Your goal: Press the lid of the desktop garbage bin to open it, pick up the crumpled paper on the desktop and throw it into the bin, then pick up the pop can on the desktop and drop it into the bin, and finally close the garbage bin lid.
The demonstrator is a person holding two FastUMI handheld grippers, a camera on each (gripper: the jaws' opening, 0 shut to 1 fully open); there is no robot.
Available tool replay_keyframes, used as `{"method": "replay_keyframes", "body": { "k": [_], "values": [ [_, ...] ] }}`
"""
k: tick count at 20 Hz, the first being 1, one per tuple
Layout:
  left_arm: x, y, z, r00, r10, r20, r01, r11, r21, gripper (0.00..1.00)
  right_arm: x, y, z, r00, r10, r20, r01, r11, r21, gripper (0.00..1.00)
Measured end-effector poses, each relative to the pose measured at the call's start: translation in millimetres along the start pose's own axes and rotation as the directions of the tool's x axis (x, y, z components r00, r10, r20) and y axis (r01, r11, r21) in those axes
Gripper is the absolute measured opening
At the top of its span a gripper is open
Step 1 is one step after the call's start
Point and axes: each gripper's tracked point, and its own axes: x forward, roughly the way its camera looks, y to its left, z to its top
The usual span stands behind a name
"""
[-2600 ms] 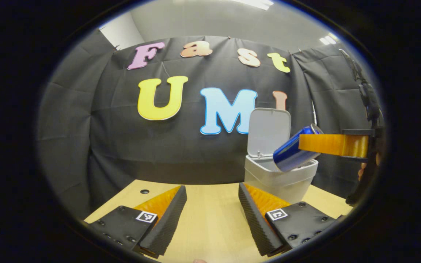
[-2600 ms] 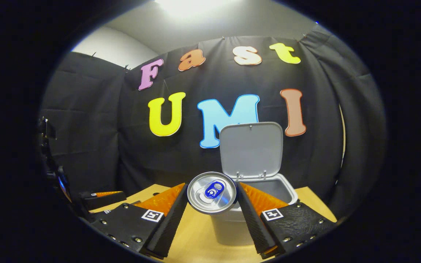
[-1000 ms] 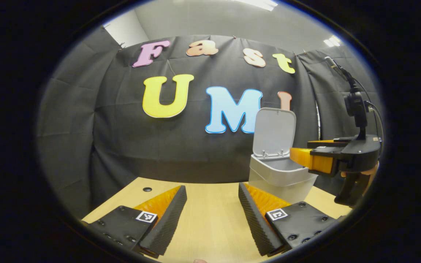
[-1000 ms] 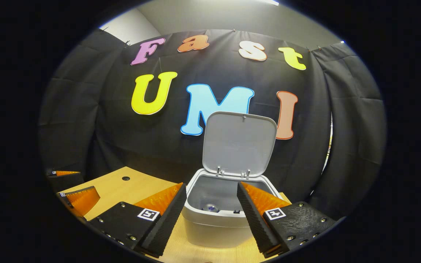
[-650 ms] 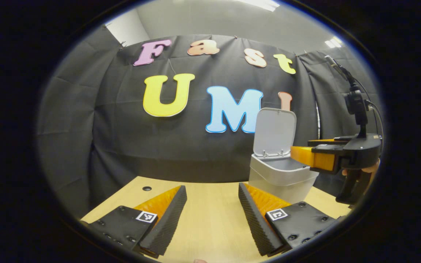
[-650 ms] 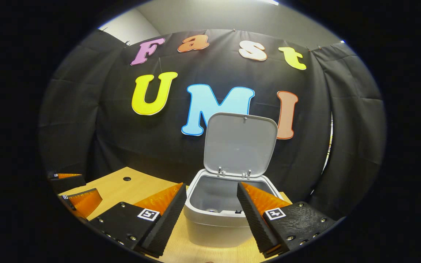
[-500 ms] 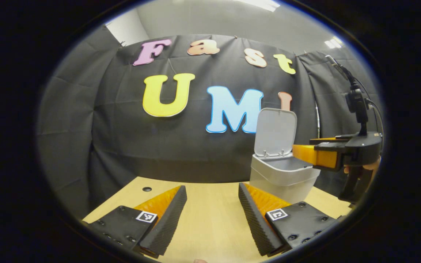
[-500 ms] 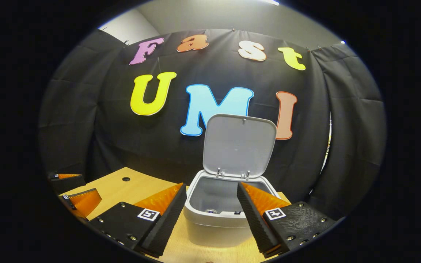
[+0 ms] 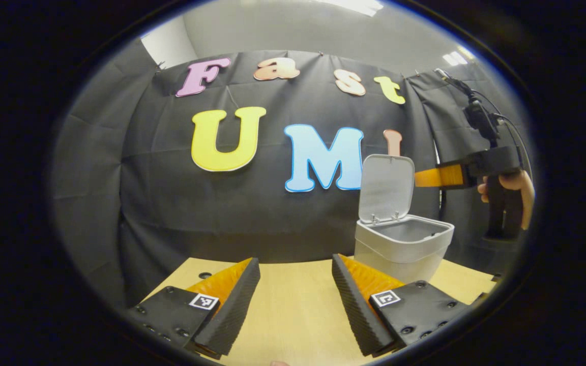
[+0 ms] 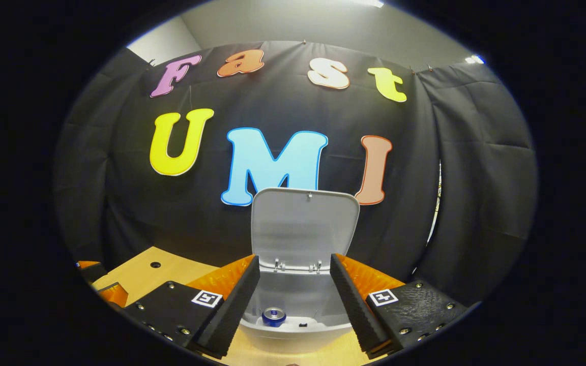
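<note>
The light wooden desktop (image 9: 293,305) carries a white rectangular plastic garbage bin (image 9: 404,249) near its far right side in the left gripper view, with the pale grey hinged lid (image 10: 304,229) standing upright and open against the black cloth wall. In the right gripper view, the right gripper (image 10: 293,300) hangs over the bin's mouth with its jaws spread apart and nothing between them; in the left gripper view it sits beside the raised lid, held by a hand (image 9: 511,185). The left gripper (image 9: 293,300) hovers above bare desktop, jaws likewise released and empty. The blue pop can (image 10: 274,316) lies inside the bin, its silver top showing.
</note>
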Motion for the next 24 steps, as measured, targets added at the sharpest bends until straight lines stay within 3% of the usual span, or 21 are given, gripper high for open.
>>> {"method": "replay_keyframes", "body": {
  "k": [8, 13, 24],
  "values": [
    [1, 24, 16, 0.996, 0.074, 0.041, -0.072, 0.996, -0.045, 0.93, 41, 1, 57, 0.999, 0.015, 0.050, -0.013, 0.999, -0.038, 0.89],
    [-5, 28, 23, 0.994, 0.087, 0.063, -0.084, 0.995, -0.046, 0.93, 70, -10, 81, 0.997, -0.018, 0.076, 0.020, 0.999, -0.027, 0.89],
    [-10, 40, 20, 0.992, 0.111, 0.061, -0.107, 0.993, -0.057, 0.96, 128, -10, 81, 0.999, -0.027, 0.031, 0.027, 1.000, -0.004, 0.89]
  ]
}}
